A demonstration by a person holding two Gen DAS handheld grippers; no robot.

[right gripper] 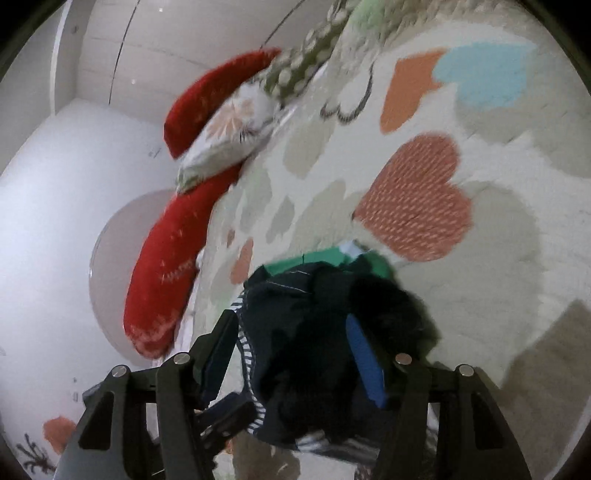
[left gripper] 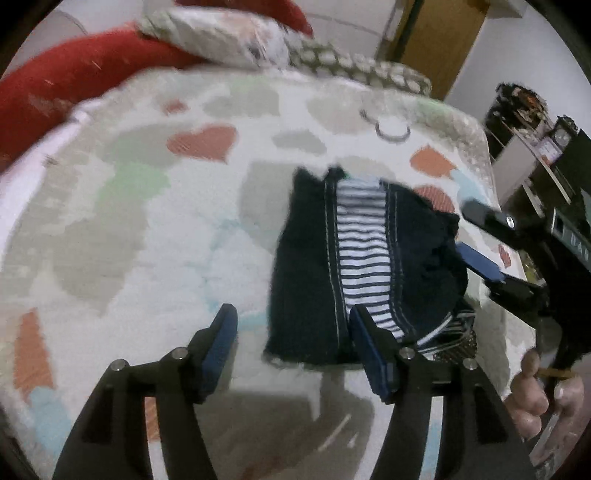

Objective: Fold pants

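— Since the left gripper (left gripper: 291, 347) hangs with its jaws wide apart and nothing between them, is it doing any work here?

— None that I can see. Its right pad sits over the near hem of the pants (left gripper: 354, 266), but the cloth is not between the jaws. My guess is it's free so it can take a new edge.

— And the other tool?

— The right gripper (right gripper: 291, 354) has dark fabric bunched between its jaws, which are spread fairly wide around the wad. The blur keeps me from saying whether they actually pinch it, so I cannot tell. From the left wrist view it comes in at the pants' right edge.

— Where do the pants lie, then?

— On the heart-patterned bedspread (left gripper: 147, 229), toward its right side, looking already folded into a compact block with a striped band down the middle. Something green (right gripper: 332, 258) shows at the far side of the bundle in the right wrist view; what it is, I can't make out.

— Room to move?

— Plenty of bare bedspread to the left and beyond. To the right the bed edge is near, so I'd judge any further fold should go leftward. Farther off, a patterned pillow (left gripper: 218, 33) and a red cushion (left gripper: 74, 70) sit at the head, well apart.
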